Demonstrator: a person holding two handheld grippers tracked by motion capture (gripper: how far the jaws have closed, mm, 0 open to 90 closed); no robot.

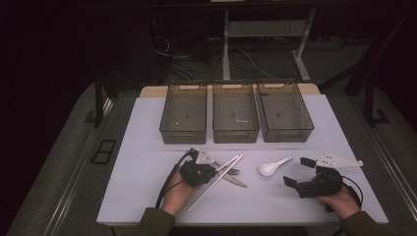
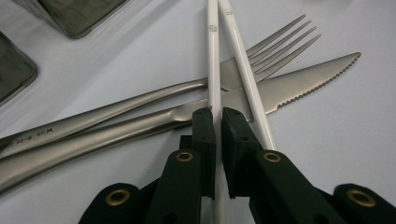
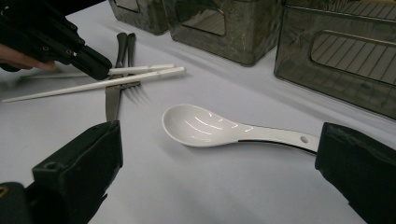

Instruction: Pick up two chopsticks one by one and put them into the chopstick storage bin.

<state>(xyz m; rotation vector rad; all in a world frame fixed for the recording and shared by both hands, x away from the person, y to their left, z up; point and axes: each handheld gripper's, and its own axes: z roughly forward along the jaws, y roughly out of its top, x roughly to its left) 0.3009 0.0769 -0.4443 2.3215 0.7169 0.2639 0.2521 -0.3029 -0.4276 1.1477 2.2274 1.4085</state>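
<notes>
Two white chopsticks [image 1: 220,178] lie crossed over a metal fork [image 2: 140,100] and a serrated knife [image 2: 303,77] on the white table. My left gripper [image 1: 198,172] is shut on the left chopstick [image 2: 213,56], which runs between its jaws; the other chopstick [image 2: 243,70] passes just right of them. A white ceramic spoon [image 1: 273,167] lies to the right, bowl up. My right gripper [image 1: 299,171] stands open beside it; in the right gripper view the spoon [image 3: 205,126] lies between and just beyond its wide-spread jaws, untouched.
Three see-through grey bins [image 1: 183,113] [image 1: 235,113] [image 1: 285,112] stand in a row at the back of the table [image 1: 147,147]. Bare table surface lies between the bins and the cutlery, and along the front edge.
</notes>
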